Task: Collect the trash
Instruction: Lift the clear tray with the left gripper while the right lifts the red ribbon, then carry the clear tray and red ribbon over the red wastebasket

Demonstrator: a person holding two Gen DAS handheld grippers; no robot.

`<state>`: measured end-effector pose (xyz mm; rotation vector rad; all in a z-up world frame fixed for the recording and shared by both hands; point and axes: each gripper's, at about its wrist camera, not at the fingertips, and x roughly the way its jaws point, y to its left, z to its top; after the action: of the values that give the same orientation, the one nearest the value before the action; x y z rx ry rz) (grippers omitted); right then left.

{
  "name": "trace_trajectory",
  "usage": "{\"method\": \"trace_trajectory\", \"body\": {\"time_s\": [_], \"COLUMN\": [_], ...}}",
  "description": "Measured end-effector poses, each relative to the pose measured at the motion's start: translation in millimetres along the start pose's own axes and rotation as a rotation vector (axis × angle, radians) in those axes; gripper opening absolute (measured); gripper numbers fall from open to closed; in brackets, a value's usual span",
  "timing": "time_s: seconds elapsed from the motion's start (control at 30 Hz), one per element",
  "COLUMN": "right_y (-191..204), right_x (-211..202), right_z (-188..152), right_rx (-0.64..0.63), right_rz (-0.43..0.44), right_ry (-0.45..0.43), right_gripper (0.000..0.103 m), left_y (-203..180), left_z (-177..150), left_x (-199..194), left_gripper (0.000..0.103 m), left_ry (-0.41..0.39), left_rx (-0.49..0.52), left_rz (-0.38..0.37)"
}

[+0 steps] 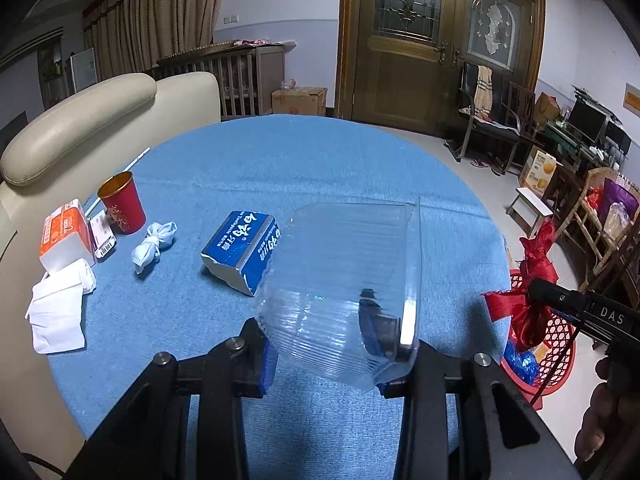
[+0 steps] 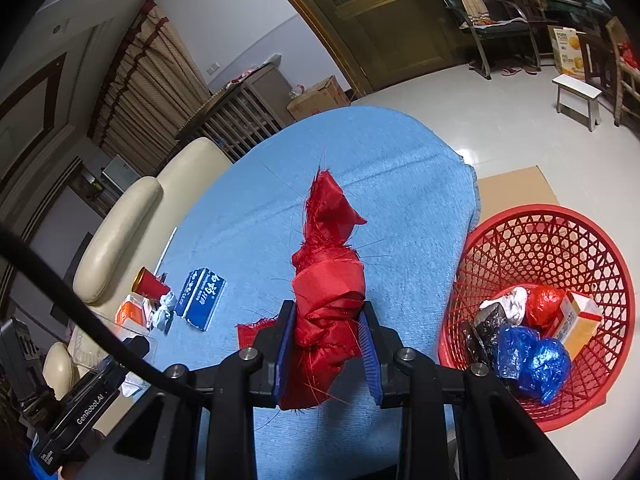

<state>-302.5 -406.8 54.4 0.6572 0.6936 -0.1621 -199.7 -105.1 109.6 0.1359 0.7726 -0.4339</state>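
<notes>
Both hands are loaded for the red basket [image 2: 600, 248] beside the table; the left gripper [image 1: 340, 364] clamps a clear plastic tub [image 1: 344, 280], the right gripper [image 2: 326, 344] pinches a knotted red cloth [image 2: 328, 280]

Left gripper [image 1: 336, 354]: black angular linkage arms, round silver screw heads at the pivots, blue ribbed pads on the fingers [image 1: 267, 364].
Right gripper [image 2: 328, 344]: same black frame, silver screws, blue ridged pads on the fingers [image 2: 370, 354]; seen from the left wrist view as a black body lettered "DAS" in white.
Black cable [image 2: 80, 308] curved across the left of the right wrist view.
Black housing marked "GenRobot.AI".
Bare skin of the right hand [image 1: 612, 412], lower right corner.
</notes>
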Motion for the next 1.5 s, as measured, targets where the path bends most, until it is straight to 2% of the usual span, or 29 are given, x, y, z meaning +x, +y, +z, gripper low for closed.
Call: {"method": "trace_trajectory", "body": {"time_s": [1.5], "right_y": [-31], "right_x": [4], "right_z": [-3], "right_rx": [0.089], "right_rz": [-0.005], "right_ry": [0.031], "right_gripper": [0.033], "left_y": [-8], "left_z": [-7], "left_x": [11], "left_gripper": [0.039], "left_ry": [0.026], "left_rx": [0.025], "left_rz": [-0.022]}}
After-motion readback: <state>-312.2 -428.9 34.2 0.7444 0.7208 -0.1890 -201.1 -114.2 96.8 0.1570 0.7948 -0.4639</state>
